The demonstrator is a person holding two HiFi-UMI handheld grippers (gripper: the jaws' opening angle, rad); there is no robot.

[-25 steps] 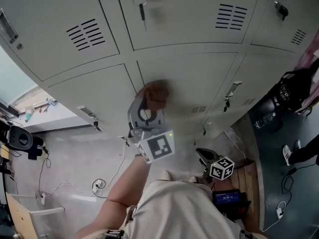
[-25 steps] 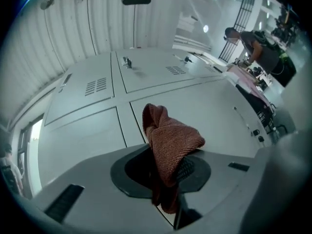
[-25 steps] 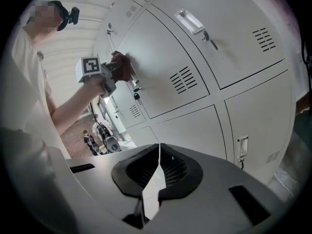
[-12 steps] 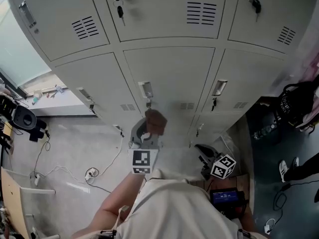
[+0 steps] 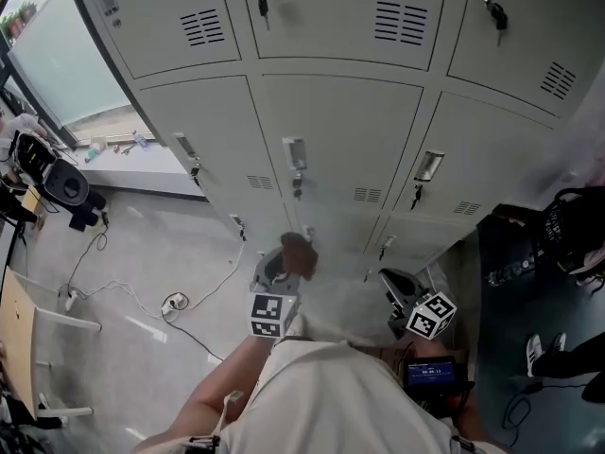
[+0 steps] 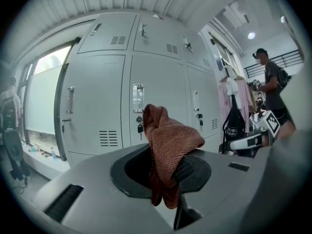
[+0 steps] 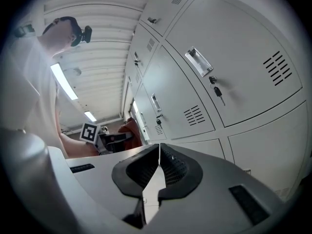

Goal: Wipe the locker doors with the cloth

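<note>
While my left tool (image 6: pixel 167 172) grips the bunched cloth (image 6: pixel 170 135) near the lower locker doors (image 5: pixel 336 135), my right tool (image 7: pixel 159 167) hangs closed, empty. No door shows wipe marks, so progress is unclear.

Floor (image 5: pixel 132 244) beneath you: pale grey on your left, dark (image 5: pixel 567 414) on your right. The lockers (image 5: pixel 350 149) stand on it. A white cable (image 5: pixel 225 277) trails loosely across the pale part to a plug (image 5: pixel 173 303). One shoe (image 5: pixel 535 353) lies on the dark part.
</note>
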